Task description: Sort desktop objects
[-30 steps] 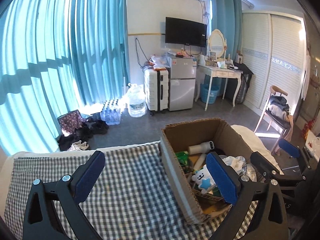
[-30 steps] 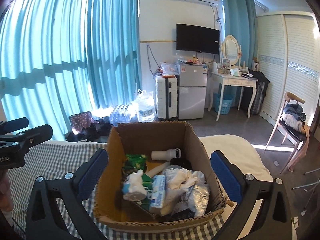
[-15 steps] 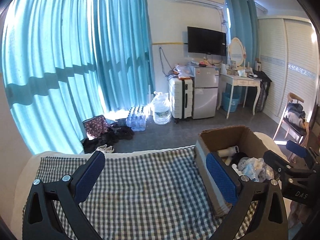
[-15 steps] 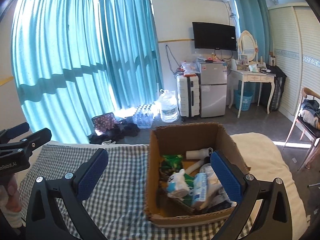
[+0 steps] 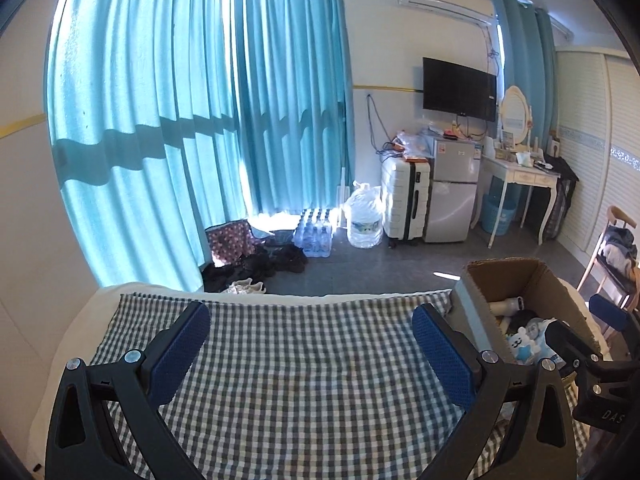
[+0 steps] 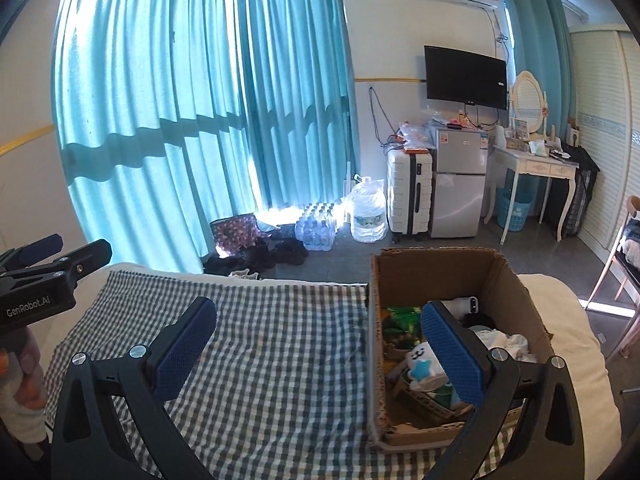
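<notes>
Blue-and-white checked cloth [image 5: 304, 364] is covering the surface where the person is working, and both handheld grippers are hanging above it with nothing between their blue pads. The left gripper [image 5: 310, 354] is hovering over the bare middle of the cloth, its jaws spread wide and released. The right gripper [image 6: 318, 350] is likewise gaping, its left finger over the cloth and its right finger [image 6: 454, 354] reaching in front of the open cardboard box [image 6: 436, 262].

That box is sitting on the right part of the cloth, flaps up, holding the jumble to be sorted. A small white plush toy with a blue star [image 6: 422, 366] is lying near the box's front, just beside the right gripper's pad as the right camera sees it. Behind it a green packet [image 6: 400, 314] is resting against the left wall of the box, a white cylindrical item [image 6: 466, 304] is lying toward the back, and crumpled white plastic [image 6: 508, 340] is filling the right side. I cannot tell what is lying underneath these.

From the left camera the box [image 5: 506, 270] is showing at the far right, with the right gripper's black body [image 5: 592, 364] hanging just before it. From the right camera the left gripper's body [image 6: 38, 280] is poking in at the left edge, with part of a hand [image 6: 18, 364] below it.
</notes>
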Demonstrator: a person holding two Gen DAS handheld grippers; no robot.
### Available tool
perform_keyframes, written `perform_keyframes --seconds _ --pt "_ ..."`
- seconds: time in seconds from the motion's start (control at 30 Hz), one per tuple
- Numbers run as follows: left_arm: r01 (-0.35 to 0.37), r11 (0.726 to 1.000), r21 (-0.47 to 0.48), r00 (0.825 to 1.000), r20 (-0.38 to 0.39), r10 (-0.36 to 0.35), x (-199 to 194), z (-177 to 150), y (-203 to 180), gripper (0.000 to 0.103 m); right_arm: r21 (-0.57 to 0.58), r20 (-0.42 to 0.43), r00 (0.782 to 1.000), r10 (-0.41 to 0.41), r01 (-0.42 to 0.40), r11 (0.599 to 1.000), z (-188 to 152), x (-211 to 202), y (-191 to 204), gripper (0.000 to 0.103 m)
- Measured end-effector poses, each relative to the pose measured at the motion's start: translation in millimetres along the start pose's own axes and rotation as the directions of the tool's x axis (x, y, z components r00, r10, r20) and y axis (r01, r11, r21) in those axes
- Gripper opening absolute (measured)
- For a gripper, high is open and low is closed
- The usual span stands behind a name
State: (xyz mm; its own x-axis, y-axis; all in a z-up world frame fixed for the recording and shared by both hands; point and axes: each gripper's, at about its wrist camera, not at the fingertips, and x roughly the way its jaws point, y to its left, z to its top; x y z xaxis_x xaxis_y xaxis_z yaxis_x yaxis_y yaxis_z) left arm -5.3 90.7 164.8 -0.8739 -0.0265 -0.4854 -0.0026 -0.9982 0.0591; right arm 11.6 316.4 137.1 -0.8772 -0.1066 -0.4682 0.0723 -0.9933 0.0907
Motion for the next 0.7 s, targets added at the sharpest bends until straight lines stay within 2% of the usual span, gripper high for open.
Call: perform_keyframes --seconds 0.17,0.57,0.7 --pt "-0.022 1.000 -0.016 0.999 -0.028 0.022 13.4 -17.5 20.1 0.103 0.011 -0.021 1.000 0.017 -0.017 1.000 -8.3 14.9 18.9 0.103" --pt "-0.058 0.996 -0.062 0.995 -0.088 0.052 60.7 -62.0 53.3 0.103 -0.043 -0.063 0.998 0.001 -0.004 0.999 -36.2 49.4 51.0 0.103" --pt "-0.048 0.997 -0.066 0.993 -0.107 0.041 74.5 -73.9 58.7 0.103 -0.048 -0.080 0.997 -0.004 0.000 0.999 -44.8 62.2 57.4 0.103"
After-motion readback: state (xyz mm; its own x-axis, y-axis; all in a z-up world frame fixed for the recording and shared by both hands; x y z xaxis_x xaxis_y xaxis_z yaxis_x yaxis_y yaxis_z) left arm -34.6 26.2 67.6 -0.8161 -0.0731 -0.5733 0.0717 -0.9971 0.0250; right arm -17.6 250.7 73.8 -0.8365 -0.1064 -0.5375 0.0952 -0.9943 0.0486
